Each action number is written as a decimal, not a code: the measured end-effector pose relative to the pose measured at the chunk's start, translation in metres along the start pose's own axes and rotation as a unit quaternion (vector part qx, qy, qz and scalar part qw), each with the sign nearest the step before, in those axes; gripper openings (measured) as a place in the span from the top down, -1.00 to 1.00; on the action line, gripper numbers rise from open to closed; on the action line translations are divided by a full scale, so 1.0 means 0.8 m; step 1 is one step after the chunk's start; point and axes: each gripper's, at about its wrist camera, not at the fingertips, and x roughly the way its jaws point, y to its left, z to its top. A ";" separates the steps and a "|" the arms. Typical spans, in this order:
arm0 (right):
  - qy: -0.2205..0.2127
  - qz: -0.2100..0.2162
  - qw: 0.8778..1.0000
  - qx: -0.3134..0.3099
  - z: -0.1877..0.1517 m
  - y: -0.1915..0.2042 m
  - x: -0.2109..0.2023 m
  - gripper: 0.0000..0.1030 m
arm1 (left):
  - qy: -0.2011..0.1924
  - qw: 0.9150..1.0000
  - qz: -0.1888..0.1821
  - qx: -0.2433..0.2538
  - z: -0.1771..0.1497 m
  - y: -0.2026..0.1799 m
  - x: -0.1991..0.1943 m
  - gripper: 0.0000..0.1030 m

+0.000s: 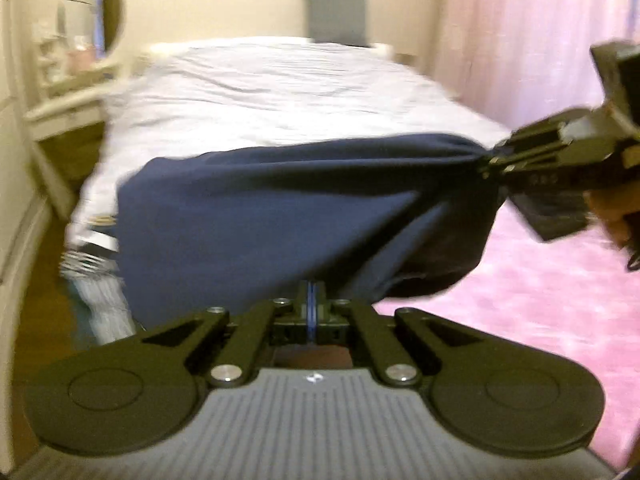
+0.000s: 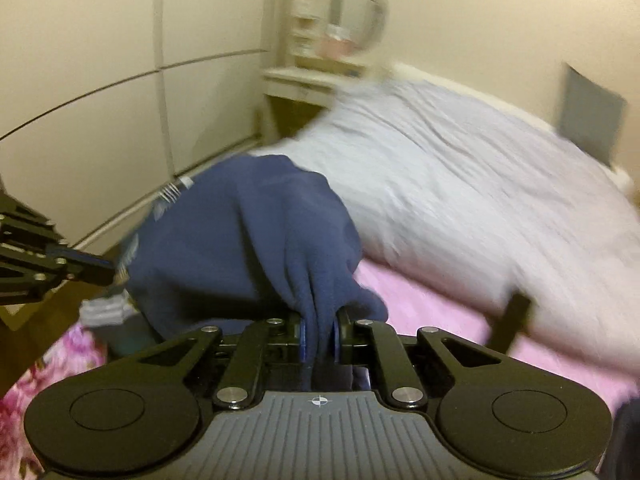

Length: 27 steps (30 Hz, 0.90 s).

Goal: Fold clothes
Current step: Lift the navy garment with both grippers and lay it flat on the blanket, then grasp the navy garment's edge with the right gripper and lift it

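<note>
A navy blue garment hangs stretched in the air between my two grippers, in front of the bed. My left gripper is shut on its lower edge. My right gripper shows at the right of the left wrist view, shut on a bunched corner. In the right wrist view the right gripper pinches a fold of the garment, and the left gripper holds its far edge at the left.
A bed with a pale sheet lies behind. Striped clothes hang at its near left corner. A dressing table with mirror stands left, a grey chair behind, a pink rug right, wardrobe doors.
</note>
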 end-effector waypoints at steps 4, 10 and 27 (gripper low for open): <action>0.062 -0.077 0.993 0.070 -0.098 -0.052 -0.076 0.82 | 0.039 0.998 -0.058 -0.009 -0.037 -0.077 -0.001 1.00; 0.190 -0.175 0.951 0.171 -0.282 -0.137 -0.151 0.81 | 0.115 0.988 -0.099 0.010 -0.087 -0.169 0.019 0.99; 0.167 -0.104 0.974 0.115 -0.383 -0.095 -0.153 -0.37 | 0.166 0.984 0.001 0.063 -0.150 -0.233 0.057 -0.17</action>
